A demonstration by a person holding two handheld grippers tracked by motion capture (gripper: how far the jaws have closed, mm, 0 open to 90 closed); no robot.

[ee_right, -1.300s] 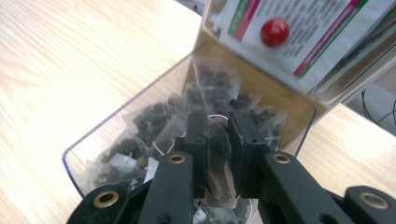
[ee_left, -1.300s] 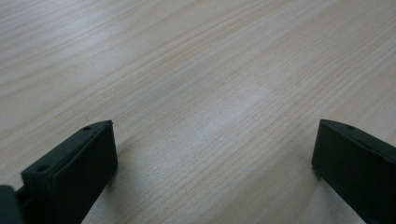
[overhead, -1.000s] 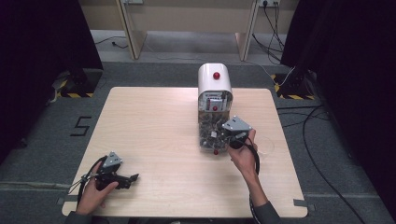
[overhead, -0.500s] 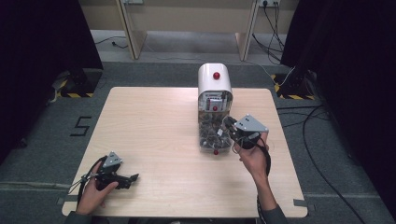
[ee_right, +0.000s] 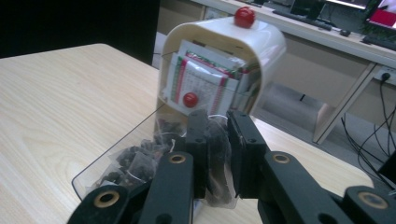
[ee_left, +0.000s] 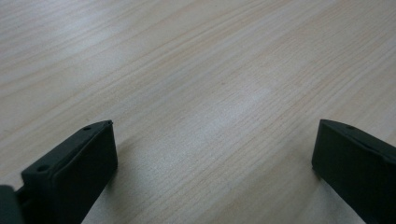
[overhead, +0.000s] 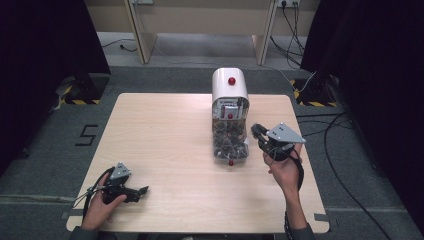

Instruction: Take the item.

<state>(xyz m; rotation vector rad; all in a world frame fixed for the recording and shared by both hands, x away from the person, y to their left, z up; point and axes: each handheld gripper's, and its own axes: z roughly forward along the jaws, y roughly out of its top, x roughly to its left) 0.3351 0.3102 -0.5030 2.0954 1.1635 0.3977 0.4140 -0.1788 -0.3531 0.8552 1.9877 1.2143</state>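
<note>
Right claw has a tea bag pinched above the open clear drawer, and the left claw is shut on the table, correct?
Not quite. The left claw is open, jaws wide apart over bare table, as the left gripper view shows. The right claw does pinch a tea bag above the clear drawer.

Black gripper (overhead: 263,135), grey three-cornered plate (overhead: 284,133)

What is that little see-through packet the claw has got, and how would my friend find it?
Find the white dispenser with red knobs in the middle of the table. Its clear drawer stands pulled open, full of little tea bags. The one you mean is the tea bag pinched in the right claw, lifted clear of the drawer.
</note>
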